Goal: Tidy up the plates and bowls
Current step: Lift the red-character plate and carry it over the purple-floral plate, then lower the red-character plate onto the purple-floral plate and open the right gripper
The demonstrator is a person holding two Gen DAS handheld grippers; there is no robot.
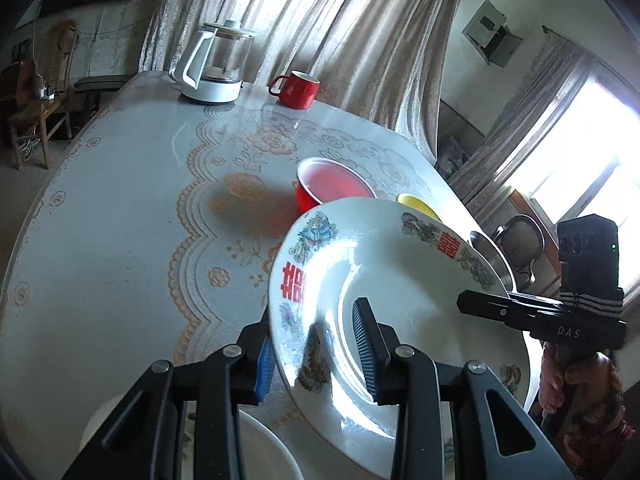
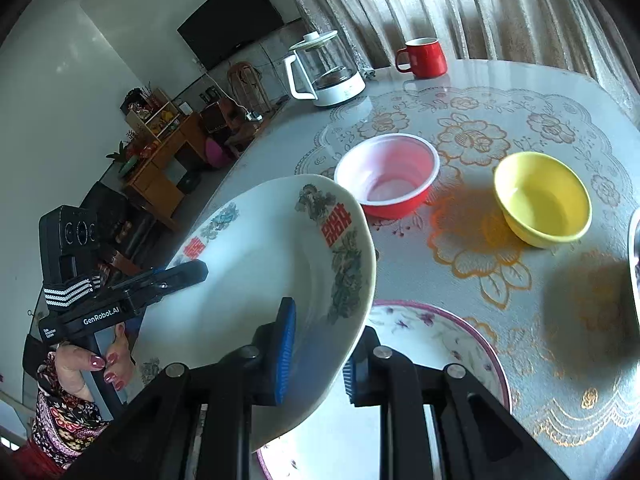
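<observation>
White plate (image 1: 404,280) with red characters and green-blue rim motifs, tilted above tabletop (image 1: 120,200); clamped at opposite rims by left tool (image 1: 316,354) and right tool (image 2: 316,356).

On the body of my right gripper (image 1: 484,307), seen from my left wrist camera, I read the letters "DAS" in white. On the body of my left gripper (image 2: 192,274), seen from the right wrist camera, stands "GenRobot.AI", with a smaller label beside it that is too small to read. The white plate (image 2: 256,280) carries the red Chinese double-happiness sign "囍" on its rim.
</observation>
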